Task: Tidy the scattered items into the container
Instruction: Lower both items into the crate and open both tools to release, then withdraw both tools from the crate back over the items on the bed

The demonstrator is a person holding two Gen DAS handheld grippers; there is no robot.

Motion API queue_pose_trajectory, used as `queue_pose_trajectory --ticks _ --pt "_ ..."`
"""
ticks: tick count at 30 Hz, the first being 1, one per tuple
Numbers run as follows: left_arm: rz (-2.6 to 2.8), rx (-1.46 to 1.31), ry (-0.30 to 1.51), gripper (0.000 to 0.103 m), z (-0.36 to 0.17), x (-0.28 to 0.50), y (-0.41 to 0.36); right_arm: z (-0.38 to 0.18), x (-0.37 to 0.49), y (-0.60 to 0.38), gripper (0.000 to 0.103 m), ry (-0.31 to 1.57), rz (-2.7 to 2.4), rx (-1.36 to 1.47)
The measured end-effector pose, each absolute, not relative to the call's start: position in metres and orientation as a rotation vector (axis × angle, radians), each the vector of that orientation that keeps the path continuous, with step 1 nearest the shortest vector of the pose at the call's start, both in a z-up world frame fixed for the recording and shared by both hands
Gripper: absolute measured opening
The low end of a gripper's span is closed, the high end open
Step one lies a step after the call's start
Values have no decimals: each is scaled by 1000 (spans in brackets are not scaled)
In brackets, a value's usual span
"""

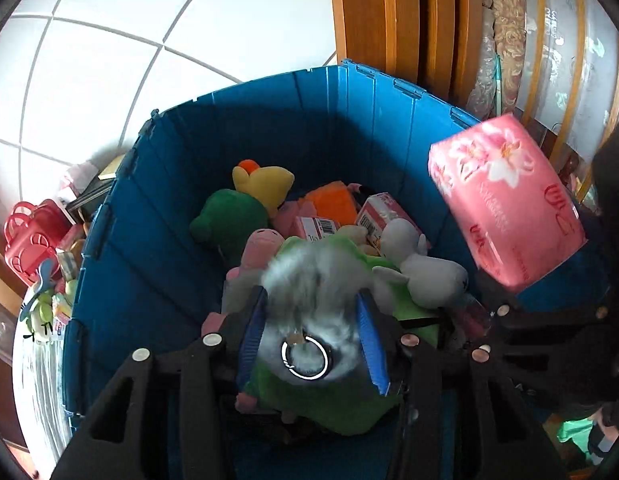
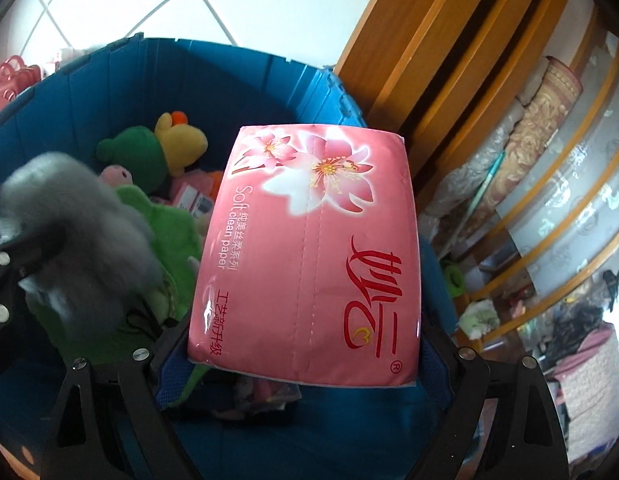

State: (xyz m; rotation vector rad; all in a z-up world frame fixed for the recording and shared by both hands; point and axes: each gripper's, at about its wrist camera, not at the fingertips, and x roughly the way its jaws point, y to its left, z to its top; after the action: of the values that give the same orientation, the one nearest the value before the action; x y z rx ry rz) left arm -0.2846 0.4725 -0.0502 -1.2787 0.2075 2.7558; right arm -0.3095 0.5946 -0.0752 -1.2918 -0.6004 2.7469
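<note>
Left gripper (image 1: 311, 332): blue-padded fingers (image 1: 253, 332) are pinched on a grey fluffy toy (image 1: 309, 280) with a metal key ring (image 1: 304, 360) attached; the toy is held above the open blue container (image 1: 149, 216), over the heap already inside. The same toy is seen at the left of the right wrist view, blurred.

Right gripper (image 2: 305, 364): a pink tissue pack (image 2: 309, 256) is clamped between the fingers near its lower end. The pack is tilted, printed face toward the camera, and is held over the container's right side, close to the wooden door frame (image 2: 441, 64). Whether it touches the rim cannot be told.

Contents of the container, as seen in the left wrist view: a green plush (image 1: 229, 220), a yellow plush with orange top (image 1: 265, 180), an orange item (image 1: 333, 202), small pink boxes with barcodes (image 1: 373, 216), a pink plush (image 1: 261, 244), a white plush (image 1: 425, 268) and a light green plush (image 1: 341, 392) lying beneath the grey toy.

Outside the container, at its left: a red plastic basket (image 1: 29, 240) and mixed small items. White tiled floor (image 1: 109, 60) is noted beyond.
</note>
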Motion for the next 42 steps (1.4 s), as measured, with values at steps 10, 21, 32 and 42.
queue_pose_trajectory --ticks 10,21,32,42 --pt "2734 -1237 169 60 -46 -288 470 -72 -315 596 92 -571 2741 -1302" --pt "2722 -1220 149 60 -44 -288 469 -70 -319 592 97 -608 2736 -1301" --pt "2769 -1170 146 60 -42 -282 467 -66 -303 597 98 -539 2801 -1242" --pt "2847 -1031 104 80 -29 -234 457 -23 -234 617 99 -372 3023 -942"
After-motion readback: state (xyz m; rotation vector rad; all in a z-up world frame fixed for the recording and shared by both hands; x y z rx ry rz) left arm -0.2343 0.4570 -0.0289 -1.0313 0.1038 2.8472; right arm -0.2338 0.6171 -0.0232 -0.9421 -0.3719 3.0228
